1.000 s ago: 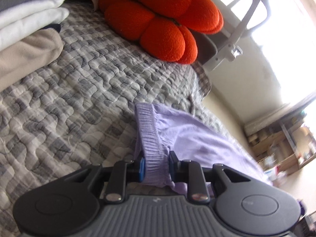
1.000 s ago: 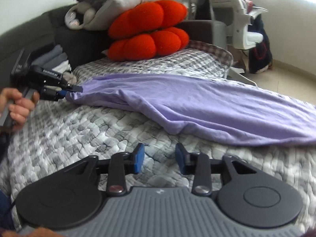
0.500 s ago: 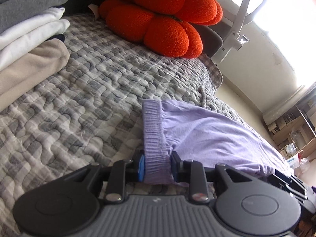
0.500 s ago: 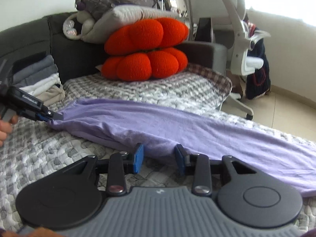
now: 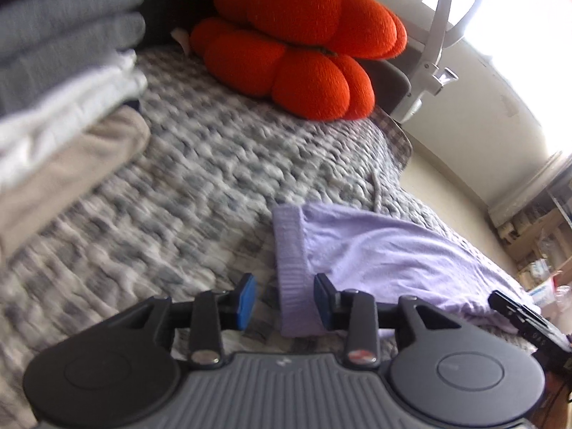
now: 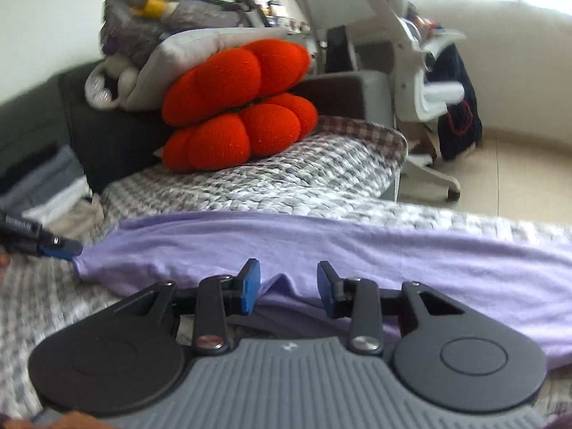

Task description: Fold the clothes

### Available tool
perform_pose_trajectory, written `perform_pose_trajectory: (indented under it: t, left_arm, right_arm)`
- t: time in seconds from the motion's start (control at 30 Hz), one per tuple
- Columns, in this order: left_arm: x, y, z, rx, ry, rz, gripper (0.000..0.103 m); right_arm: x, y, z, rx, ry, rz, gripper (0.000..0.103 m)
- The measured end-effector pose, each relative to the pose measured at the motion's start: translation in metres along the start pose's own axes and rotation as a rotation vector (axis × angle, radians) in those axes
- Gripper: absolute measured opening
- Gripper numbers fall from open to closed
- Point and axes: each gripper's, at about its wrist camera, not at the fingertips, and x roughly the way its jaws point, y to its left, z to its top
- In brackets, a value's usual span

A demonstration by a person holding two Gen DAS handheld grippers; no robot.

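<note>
My left hand-held gripper (image 5: 280,298) is opening its jaws: the ribbed hem (image 5: 291,268) of the lilac garment (image 6: 321,243) lies between the blue pads, brushing the right one at most, with a clear gap to the left one, so nothing is pinched there. The garment lies stretched in a long band across the quilted checked cover (image 5: 200,178) of the sofa, its hem end at my left and the rest running off to my right.

My right hand-held gripper (image 6: 287,287) hovers partly open over a raised wrinkle (image 6: 282,282) on the near edge of the cloth, roughly mid-length. The fabric sits between the pads but I judge it is not gripped.

To do this step well, I let the hem drop flat before pulling my left away, so the ribbing does not drag or curl. With my right, I should come low, take the full thickness of the near edge rather than only the top of the wrinkle, and close firmly before lifting. The knit looks thin and slack, so it will sag and slip from a shallow bite. I keep clear of the folded stack (image 5: 60,82) and the orange cushions (image 6: 239,107) behind
</note>
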Motion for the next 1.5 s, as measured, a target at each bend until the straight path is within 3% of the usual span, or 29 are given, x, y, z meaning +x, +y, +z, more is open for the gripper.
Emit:
perform_pose_trajectory:
  t: [0.13, 0.3, 0.47, 0.63, 0.77, 1.0, 1.2, 1.3, 1.37, 1.5]
  left_arm:
    - [-0.011, -0.014, 0.000, 0.045, -0.039, -0.016, 0.037]
    - [0.002, -0.047, -0.018, 0.144, -0.036, -0.135, 0.039]
    - [0.020, -0.077, -0.032, 0.221, -0.010, -0.127, 0.039]
    - [0.022, -0.108, -0.033, 0.228, -0.012, -0.208, 0.040]
    - [0.035, -0.145, -0.040, 0.307, -0.006, -0.206, 0.042]
    - [0.067, -0.160, -0.036, 0.288, 0.021, -0.165, 0.042]
    - [0.076, -0.158, -0.032, 0.260, 0.009, -0.179, 0.042]
    - [0.078, -0.157, -0.030, 0.242, 0.005, -0.184, 0.042]
    - [0.079, -0.155, -0.030, 0.239, 0.005, -0.192, 0.042]
    - [0.080, -0.150, -0.029, 0.220, 0.007, -0.216, 0.042]
  right_arm:
    - [0.002, -0.005, 0.001, 0.036, 0.022, 0.014, 0.038]
    - [0.001, -0.007, 0.000, 0.045, 0.017, 0.033, 0.038]
    - [0.006, -0.010, 0.001, 0.066, 0.051, 0.017, 0.039]
    - [0.008, -0.009, 0.000, 0.063, 0.060, 0.016, 0.040]
    - [0.007, -0.013, 0.000, 0.082, 0.053, 0.022, 0.040]
    - [-0.012, -0.023, -0.003, 0.119, 0.003, 0.058, 0.040]
    - [-0.029, -0.005, -0.010, -0.059, 0.008, 0.242, 0.041]
    - [-0.021, 0.008, -0.010, -0.119, 0.053, 0.264, 0.041]
    - [-0.025, 0.011, -0.011, -0.134, 0.032, 0.300, 0.041]
    - [-0.012, 0.014, -0.008, -0.129, 0.079, 0.236, 0.041]
